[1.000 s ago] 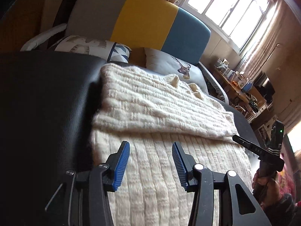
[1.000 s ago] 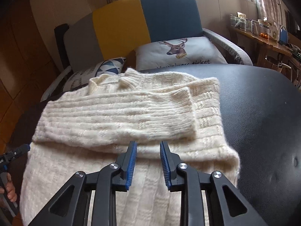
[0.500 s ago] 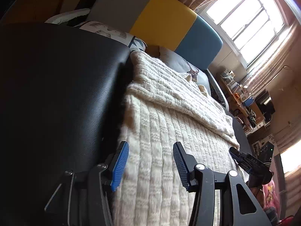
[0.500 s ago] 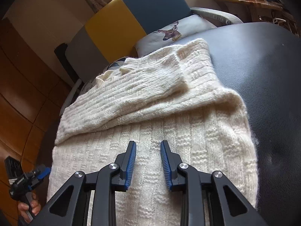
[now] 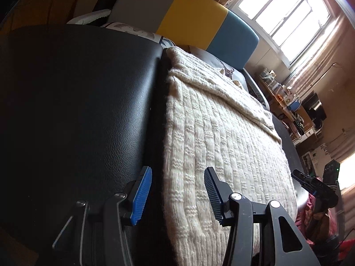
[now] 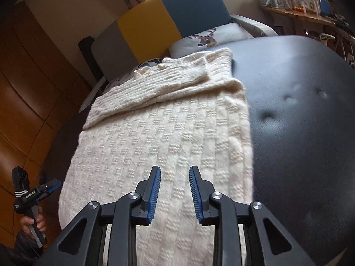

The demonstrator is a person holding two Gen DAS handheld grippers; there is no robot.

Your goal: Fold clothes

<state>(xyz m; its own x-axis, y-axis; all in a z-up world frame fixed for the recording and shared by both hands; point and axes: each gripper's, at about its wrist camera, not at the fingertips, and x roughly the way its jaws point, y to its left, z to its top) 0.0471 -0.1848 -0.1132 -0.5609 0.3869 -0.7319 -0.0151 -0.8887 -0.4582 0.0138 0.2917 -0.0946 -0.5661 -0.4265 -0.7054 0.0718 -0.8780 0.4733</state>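
A cream knitted sweater lies flat on a black leather surface, sleeves folded across its upper part. My left gripper is open low over the sweater's left hem corner, one finger over the leather, the other over the knit. My right gripper is open, fingers a little apart, above the hem near the sweater's right side. Nothing is between either pair of fingers. Each gripper shows in the other's view: the right one, the left one with a hand on its handle.
Behind the surface stands a grey, yellow and blue chair back with a deer-print cushion. A cluttered wooden shelf runs at the right, a bright window is beyond, and wooden panelling is at the left.
Both grippers have drawn back and down toward the sweater's hem; the folded sleeves now lie farther away. Both stay open, the sweater has not moved.
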